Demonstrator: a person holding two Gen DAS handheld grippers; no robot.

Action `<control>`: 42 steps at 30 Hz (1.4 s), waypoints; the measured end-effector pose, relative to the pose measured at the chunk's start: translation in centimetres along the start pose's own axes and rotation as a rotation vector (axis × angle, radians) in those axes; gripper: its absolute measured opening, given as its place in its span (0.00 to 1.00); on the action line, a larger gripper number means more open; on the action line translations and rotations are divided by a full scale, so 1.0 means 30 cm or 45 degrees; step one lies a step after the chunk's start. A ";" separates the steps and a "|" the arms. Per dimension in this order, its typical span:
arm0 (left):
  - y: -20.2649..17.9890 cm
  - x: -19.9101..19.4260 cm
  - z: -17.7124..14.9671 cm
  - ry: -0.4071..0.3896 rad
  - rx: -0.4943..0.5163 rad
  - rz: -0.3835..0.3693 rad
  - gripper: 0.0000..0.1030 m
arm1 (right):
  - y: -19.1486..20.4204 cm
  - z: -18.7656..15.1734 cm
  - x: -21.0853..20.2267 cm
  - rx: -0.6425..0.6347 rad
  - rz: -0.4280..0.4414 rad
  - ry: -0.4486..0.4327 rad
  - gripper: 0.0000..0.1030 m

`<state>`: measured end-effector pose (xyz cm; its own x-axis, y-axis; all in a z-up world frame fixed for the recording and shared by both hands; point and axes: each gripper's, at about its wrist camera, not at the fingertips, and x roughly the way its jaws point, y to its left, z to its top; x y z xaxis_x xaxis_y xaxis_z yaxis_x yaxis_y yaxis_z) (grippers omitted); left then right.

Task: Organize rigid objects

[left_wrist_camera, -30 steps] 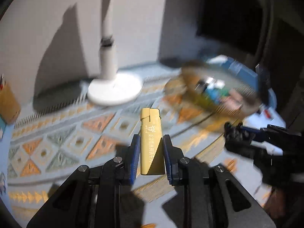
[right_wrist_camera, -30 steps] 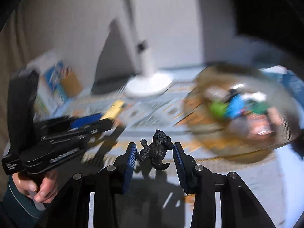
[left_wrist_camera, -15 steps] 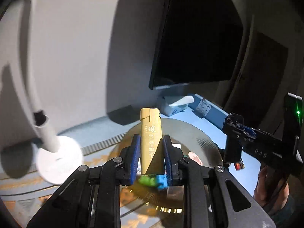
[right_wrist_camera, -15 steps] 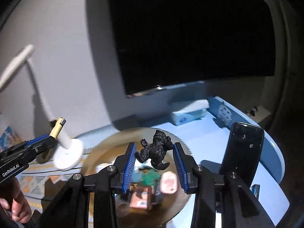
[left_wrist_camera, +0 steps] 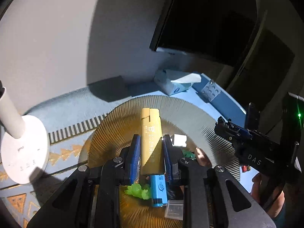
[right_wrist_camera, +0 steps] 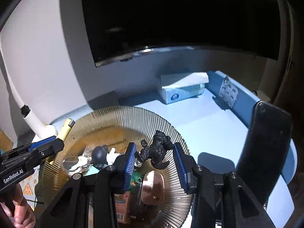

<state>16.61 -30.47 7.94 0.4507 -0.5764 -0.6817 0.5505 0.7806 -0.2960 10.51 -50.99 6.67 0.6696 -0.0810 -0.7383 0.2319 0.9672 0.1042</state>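
Observation:
In the left wrist view my left gripper [left_wrist_camera: 151,140] is shut on an upright yellow lighter [left_wrist_camera: 151,133]. It hangs over a ribbed amber glass plate [left_wrist_camera: 171,102]. On the plate lie a blue lighter [left_wrist_camera: 159,190], a green toy [left_wrist_camera: 138,190] and a white cube [left_wrist_camera: 179,140]. The right wrist view has my right gripper [right_wrist_camera: 154,149] shut on a black monster figurine [right_wrist_camera: 158,152], over the same plate [right_wrist_camera: 133,112]. My left gripper [right_wrist_camera: 43,148] with the lighter [right_wrist_camera: 66,129] shows at the plate's left rim. My right gripper [left_wrist_camera: 237,133] is at the right.
A white lamp base [left_wrist_camera: 22,150] stands left of the plate on a patterned mat. Behind the plate lie a tissue pack [right_wrist_camera: 180,91] and a blister pack [right_wrist_camera: 228,93]. A black phone [right_wrist_camera: 264,152] stands upright at the right. A dark monitor hangs on the wall.
Both grippers swept from over the patterned mat by the lamp to above the plate, each keeping its object. The plate now lies directly below both.

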 end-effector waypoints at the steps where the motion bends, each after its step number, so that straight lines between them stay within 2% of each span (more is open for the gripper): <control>1: 0.003 0.010 0.002 0.007 0.002 0.001 0.20 | -0.002 -0.001 0.010 0.005 0.002 0.009 0.38; 10: -0.006 0.064 -0.001 0.036 0.012 0.012 0.21 | -0.019 -0.001 0.061 0.016 -0.015 0.054 0.38; 11: -0.005 0.061 0.000 0.037 0.005 0.010 0.22 | -0.022 -0.001 0.065 0.022 -0.014 0.064 0.42; 12: -0.002 0.056 0.000 0.046 -0.005 0.004 0.35 | -0.028 0.001 0.069 0.033 -0.006 0.075 0.47; 13: 0.002 0.048 0.001 0.051 -0.016 -0.005 0.39 | -0.035 0.001 0.065 0.049 0.004 0.077 0.59; 19: 0.020 -0.081 0.005 -0.002 -0.019 -0.016 0.39 | -0.053 0.016 -0.058 0.091 0.027 -0.021 0.60; 26: 0.052 -0.376 -0.019 -0.127 -0.008 0.037 0.39 | 0.005 0.011 -0.218 0.091 0.096 -0.084 0.61; 31: 0.074 -0.627 -0.046 -0.241 0.006 0.092 0.39 | 0.116 0.005 -0.336 0.037 0.161 -0.137 0.61; 35: 0.097 -0.867 -0.091 -0.385 0.008 0.235 0.42 | 0.263 0.003 -0.451 -0.043 0.239 -0.192 0.61; 37: 0.116 -0.979 -0.121 -0.445 -0.007 0.296 0.49 | 0.335 -0.003 -0.497 -0.084 0.276 -0.215 0.61; 38: 0.124 -1.028 -0.140 -0.472 -0.012 0.333 0.57 | 0.395 -0.012 -0.529 -0.122 0.301 -0.232 0.61; 39: 0.136 -1.085 -0.174 -0.500 -0.013 0.379 0.60 | 0.444 -0.024 -0.549 -0.153 0.321 -0.242 0.61; 41: 0.150 -1.133 -0.229 -0.512 0.004 0.434 0.60 | 0.541 -0.055 -0.580 -0.213 0.370 -0.255 0.63; 42: 0.160 -1.152 -0.277 -0.518 0.014 0.495 0.63 | 0.591 -0.078 -0.587 -0.241 0.393 -0.259 0.64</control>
<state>-2.15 -4.79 24.50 0.8556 -0.2951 -0.4254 0.2958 0.9529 -0.0661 1.16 -31.85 19.95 0.8175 0.1920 -0.5431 -0.1226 0.9792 0.1616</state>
